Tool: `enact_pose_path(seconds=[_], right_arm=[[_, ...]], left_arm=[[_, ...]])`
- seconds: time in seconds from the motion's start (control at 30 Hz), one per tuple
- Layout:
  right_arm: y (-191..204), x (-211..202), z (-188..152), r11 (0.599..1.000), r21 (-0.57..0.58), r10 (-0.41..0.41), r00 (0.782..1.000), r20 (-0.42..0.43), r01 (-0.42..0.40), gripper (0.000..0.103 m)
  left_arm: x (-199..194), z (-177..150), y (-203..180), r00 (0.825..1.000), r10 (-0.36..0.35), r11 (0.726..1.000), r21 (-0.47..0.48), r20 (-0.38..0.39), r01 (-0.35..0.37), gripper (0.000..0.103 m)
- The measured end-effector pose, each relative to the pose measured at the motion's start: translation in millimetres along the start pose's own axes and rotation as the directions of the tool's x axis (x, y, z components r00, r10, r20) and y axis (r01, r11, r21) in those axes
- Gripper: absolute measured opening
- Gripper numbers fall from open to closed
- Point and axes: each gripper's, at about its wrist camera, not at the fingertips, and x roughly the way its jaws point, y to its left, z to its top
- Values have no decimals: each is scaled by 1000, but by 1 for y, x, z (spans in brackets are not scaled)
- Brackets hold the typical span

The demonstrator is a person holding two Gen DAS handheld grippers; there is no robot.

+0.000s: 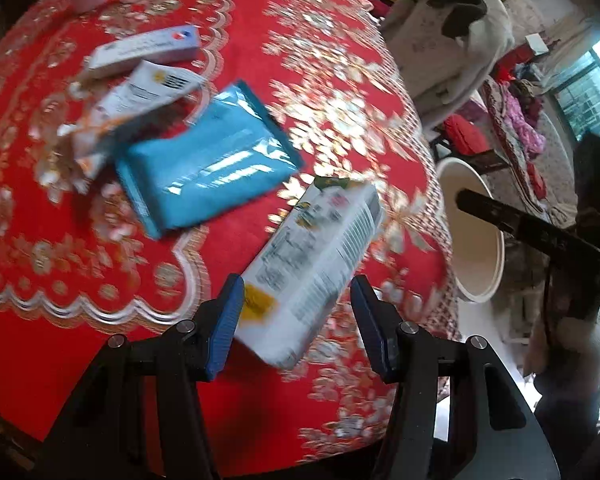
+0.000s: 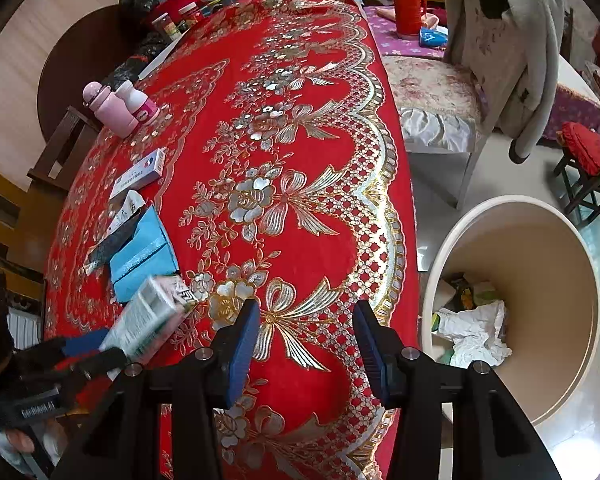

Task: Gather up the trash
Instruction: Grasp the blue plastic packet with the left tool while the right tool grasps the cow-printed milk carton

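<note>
My left gripper (image 1: 298, 304) is shut on a white and green carton (image 1: 312, 264), holding it tilted above the red tablecloth (image 1: 60, 340). The right wrist view shows the same carton (image 2: 152, 312) blurred at the lower left, in the left gripper (image 2: 110, 350). My right gripper (image 2: 306, 328) is open and empty over the table's edge. A cream bin (image 2: 540, 216) stands on the floor to its right, with crumpled paper (image 2: 476, 328) and wrappers inside. A blue packet (image 1: 208, 168), a white wrapper (image 1: 140, 96) and a white box (image 1: 148, 48) lie on the cloth.
A pink bottle (image 2: 112, 116) and a small white bottle (image 2: 140, 106) stand at the table's far left. More clutter sits at the far end. A grey coat (image 2: 512, 60) hangs over a chair beyond the bin, and a red stool (image 2: 588, 152) stands near it.
</note>
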Motion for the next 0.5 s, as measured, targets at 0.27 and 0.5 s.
enact_pose_path(seconds=[0.27, 0.5], right_arm=[[-13, -5, -5, 1000, 27, -1, 1000, -2, 1, 47], [-21, -9, -13, 999, 51, -6, 1000, 0, 6, 56]], left_arm=[[19, -2, -48, 995, -95, 994, 51, -41, 97, 54], [1, 0, -31, 999, -43, 996, 75, -17, 44, 54]])
